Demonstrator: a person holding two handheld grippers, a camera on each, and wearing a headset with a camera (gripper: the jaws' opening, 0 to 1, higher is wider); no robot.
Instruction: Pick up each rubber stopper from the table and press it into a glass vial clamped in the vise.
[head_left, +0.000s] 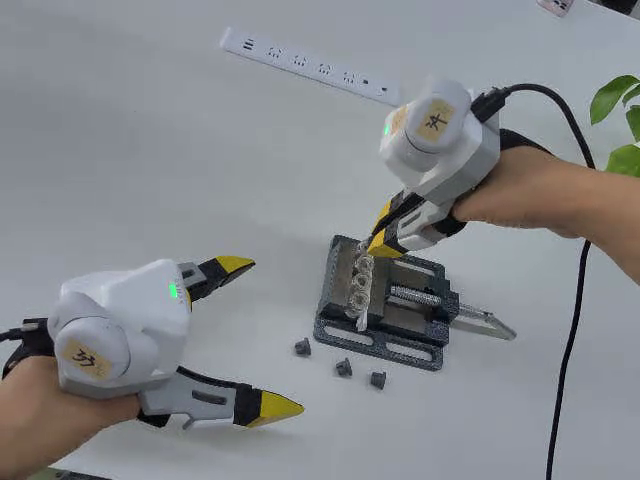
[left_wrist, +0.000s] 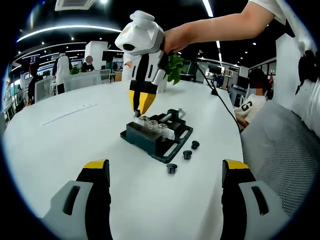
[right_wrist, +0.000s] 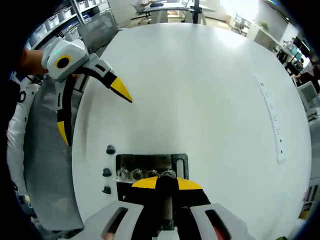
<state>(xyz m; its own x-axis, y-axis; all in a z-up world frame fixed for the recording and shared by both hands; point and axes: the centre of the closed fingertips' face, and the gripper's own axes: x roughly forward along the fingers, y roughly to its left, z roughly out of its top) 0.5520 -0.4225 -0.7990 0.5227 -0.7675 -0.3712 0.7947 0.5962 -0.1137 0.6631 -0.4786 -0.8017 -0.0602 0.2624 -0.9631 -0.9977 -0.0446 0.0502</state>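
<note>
Stopper in right gripper meets vial in vise; 3 lie loose.

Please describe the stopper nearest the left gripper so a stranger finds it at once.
On the white table stands a dark vise. Three small dark stoppers lie in a row beside it. Yours is the end stopper, toward the open left gripper.

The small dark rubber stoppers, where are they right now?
In the head view, three dark rubber stoppers lie loose on the white table along the dark metal vise's near edge, between it and the open left gripper.
</note>
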